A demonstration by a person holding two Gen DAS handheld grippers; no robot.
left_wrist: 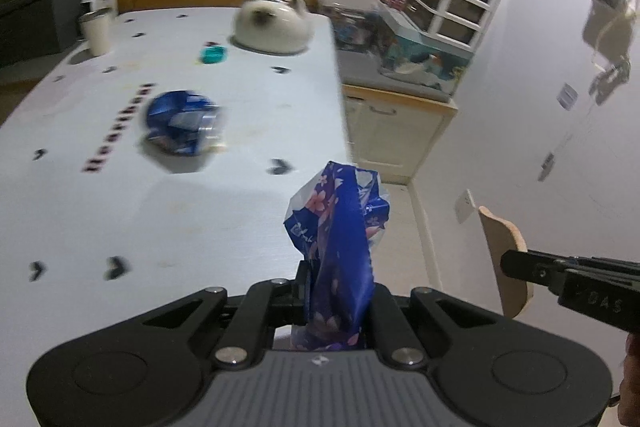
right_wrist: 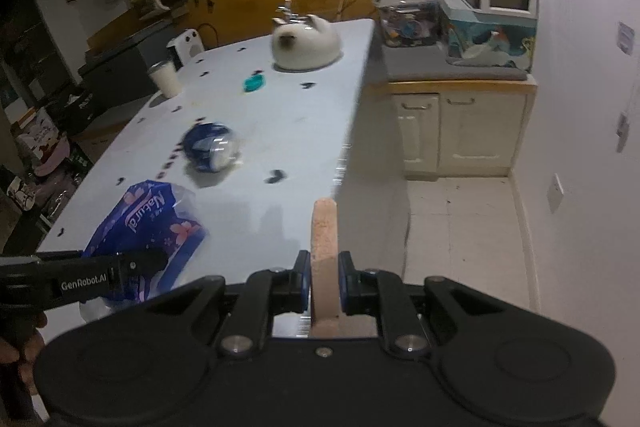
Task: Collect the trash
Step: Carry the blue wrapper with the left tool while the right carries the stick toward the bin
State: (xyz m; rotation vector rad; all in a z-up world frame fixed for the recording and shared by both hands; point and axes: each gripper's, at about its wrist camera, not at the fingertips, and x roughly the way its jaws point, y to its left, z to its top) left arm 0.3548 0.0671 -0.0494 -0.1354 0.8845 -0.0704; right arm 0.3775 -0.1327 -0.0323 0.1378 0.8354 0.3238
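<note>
Blue wrapper point(left_wrist: 340, 227): a crumpled floral plastic pack, pinched in the left tongs point(left_wrist: 338, 291) and standing up out of them above the near edge of the tabletop point(left_wrist: 120, 211); in the right wrist view it bulges out sideways past the left tongs, its printed face towards the camera
Wrapper handling: likely very light, soft and slick; it folds instead of resisting, so a bunched fold deep between the pads looks safer than a loose edge, which could slide out
Tan piece point(right_wrist: 325, 259): a flat, rounded, stiff-looking slab held edge-on in the right tongs point(right_wrist: 325, 281), closed narrow on its two faces; what it is made of cannot be told
Tan piece handling: probably light and rigid, with a rough face that should grip well; gripped low down, so the long free end could lever if it knocks something
Crushed blue pack point(left_wrist: 180, 125): lying loose mid-tabletop, well apart from both tongs, blurred; seems to be thin crumpled film around something shiny, so judged light and springy, best pinched across a raised crease
Teal item point(left_wrist: 213, 54): small, farther back, near a white cat-shaped object point(left_wrist: 272, 27); too small to judge
White cup point(left_wrist: 96, 31): upright at the far left corner
Surroundings: cabinet point(right_wrist: 460, 135) with cluttered boxes to the right of the tabletop, tiled floor point(right_wrist: 460, 227) below; no bin shows in either view
</note>
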